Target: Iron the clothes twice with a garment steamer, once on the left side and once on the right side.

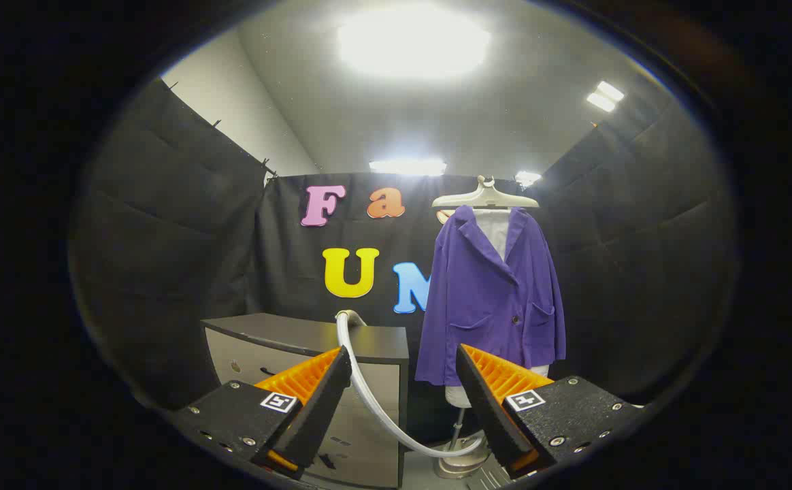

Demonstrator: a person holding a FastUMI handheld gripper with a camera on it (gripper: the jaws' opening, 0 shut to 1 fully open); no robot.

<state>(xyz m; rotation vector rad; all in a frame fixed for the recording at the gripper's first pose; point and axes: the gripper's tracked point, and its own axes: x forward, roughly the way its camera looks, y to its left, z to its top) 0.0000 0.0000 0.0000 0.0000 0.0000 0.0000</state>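
Jaws (403, 401) spread wide, pinching nothing. Looking straight across the booth at a purple jacket (495, 299) on a hanger (484, 199), hung on a stand (460, 463), beyond the right finger and well apart from it. White shirt or lining (495, 228) showing at the collar.

Steamer hose (375, 395) coming up over a grey cabinet (314, 354), then sagging down between the fingers toward the foot of the stand. Can't make out the steamer head itself, probably low and hidden behind the right finger. Nothing ironed yet by the look of it, so grabbing the head comes first.

Stuff that could go sideways from here:

- Reaching down blind for the head: easy to close on the hose instead, or only half catch the handle and drop it.
- Hose draped right through the gap between the fingers. Could snag a finger, or go taut against the cabinet edge mid-stroke and yank the head off line.
- Jacket hanging loose on a light-looking stand. Pushing too hard probably swings it away or rocks the stand, so less contact than wanted.
- Lapels, button and pockets all good spots to catch the head on a stroke.
- Easy to do the same half twice and skip the other side.
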